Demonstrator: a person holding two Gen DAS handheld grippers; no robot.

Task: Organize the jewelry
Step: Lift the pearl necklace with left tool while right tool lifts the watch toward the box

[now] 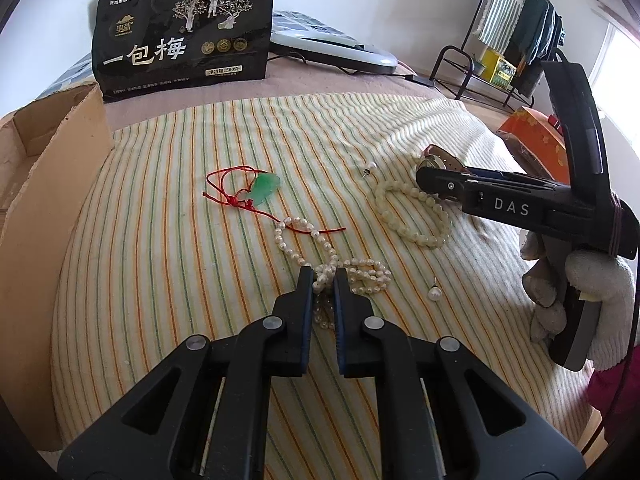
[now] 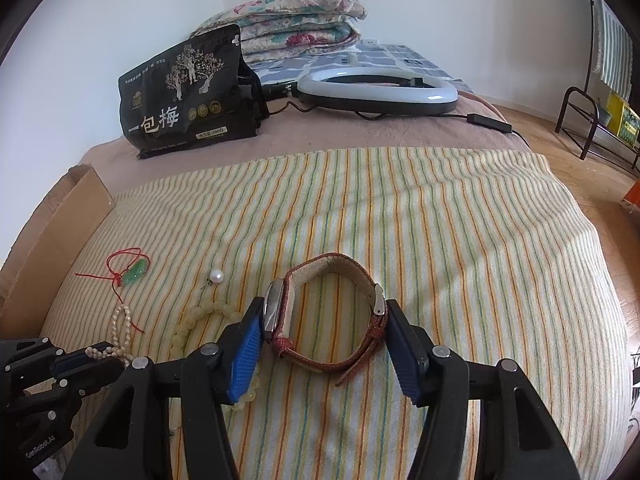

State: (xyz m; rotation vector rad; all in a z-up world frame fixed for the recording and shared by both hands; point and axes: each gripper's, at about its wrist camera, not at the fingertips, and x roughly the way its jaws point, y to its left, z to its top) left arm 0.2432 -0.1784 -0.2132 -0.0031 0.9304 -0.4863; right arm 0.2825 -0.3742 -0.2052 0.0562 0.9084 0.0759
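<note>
My left gripper (image 1: 323,276) is shut on the pearl necklace (image 1: 360,274), which lies bunched on the striped towel (image 1: 180,260). My right gripper (image 2: 326,320) has its jaws around a watch with a red strap (image 2: 332,312), touching its case and buckle on each side. A cream bead bracelet (image 1: 412,212) lies beside the watch. A green jade pendant on a red cord (image 1: 264,190) lies at the left. Two pearl earrings lie loose, one far (image 1: 370,167) and one near (image 1: 434,293).
A cardboard box (image 1: 52,184) stands at the left edge of the bed. A black snack bag (image 1: 180,36) and a ring light (image 2: 376,92) sit at the back. Folded quilts (image 2: 296,20) lie behind them. A metal rack (image 1: 500,60) stands on the floor at the right.
</note>
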